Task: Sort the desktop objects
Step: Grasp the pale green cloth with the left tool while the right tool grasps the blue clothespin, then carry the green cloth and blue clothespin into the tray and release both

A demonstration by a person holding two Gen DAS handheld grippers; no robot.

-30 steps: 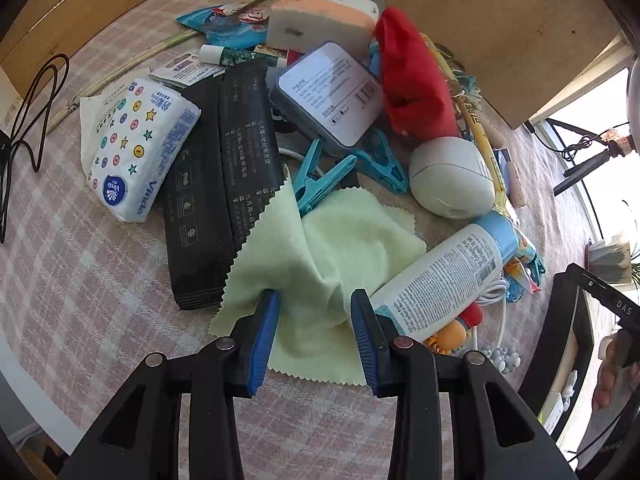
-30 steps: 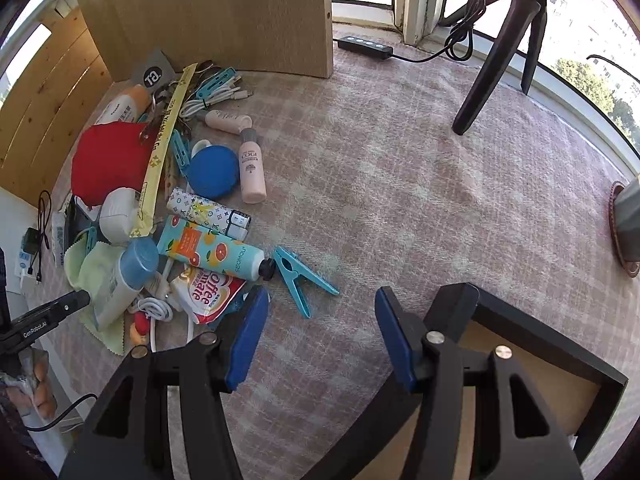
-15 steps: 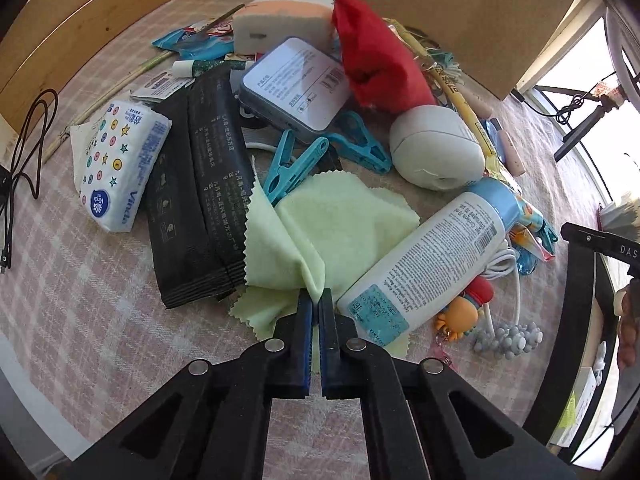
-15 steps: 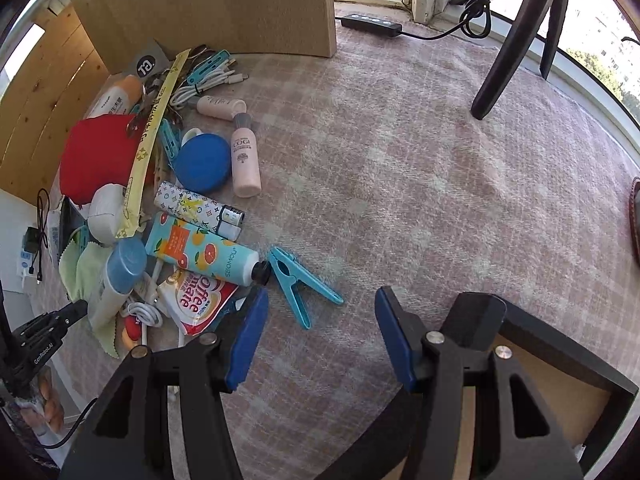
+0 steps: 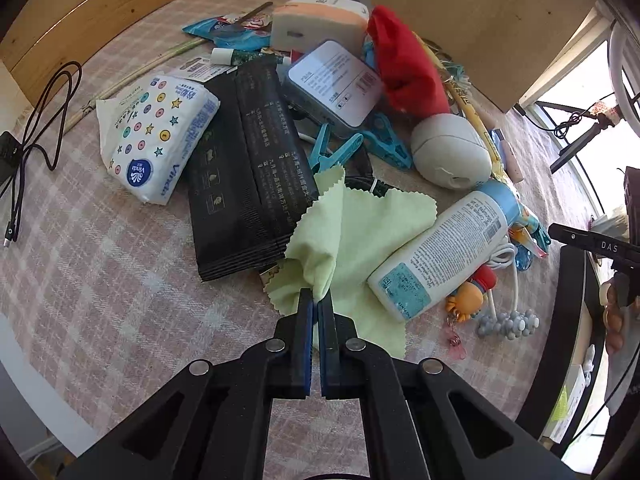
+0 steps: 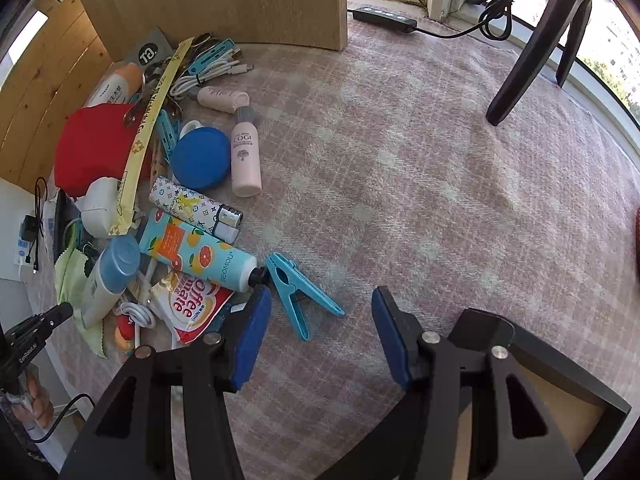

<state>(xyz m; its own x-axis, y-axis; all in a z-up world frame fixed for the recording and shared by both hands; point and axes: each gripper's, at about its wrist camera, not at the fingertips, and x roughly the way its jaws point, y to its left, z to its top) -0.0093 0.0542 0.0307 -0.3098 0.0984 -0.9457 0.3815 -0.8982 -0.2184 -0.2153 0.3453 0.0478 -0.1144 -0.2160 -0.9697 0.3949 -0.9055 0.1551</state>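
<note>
A mixed pile lies on the pink checked tablecloth. My left gripper [image 5: 318,300] is shut on a bunched fold of the pale green cloth [image 5: 360,232], whose far corner is lifted into a peak. Black flat packs [image 5: 240,184] lie to its left, and a white bottle with a blue cap [image 5: 440,252] rests on its right edge. My right gripper [image 6: 320,300] points down with its jaws closing. A blue clothespin [image 6: 296,300] lies on the tablecloth between the fingertips, close to the left one; the pads do not touch it. An orange-print tube [image 6: 196,252] ends just beside the clothespin.
A dotted tissue pack [image 5: 160,140], a red cloth [image 5: 404,68] and a white oval case [image 5: 448,152] crowd the pile. Wooden panels [image 6: 220,0] stand behind it. A black-rimmed box [image 6: 560,380] sits near right, a tripod leg [image 6: 532,52] far right, a black cable [image 5: 36,120] far left.
My left gripper's jaws have shut on the green cloth and gathered it into a raised fold. My right gripper has come closer to the blue clothespin, with the jaws slightly narrower.
</note>
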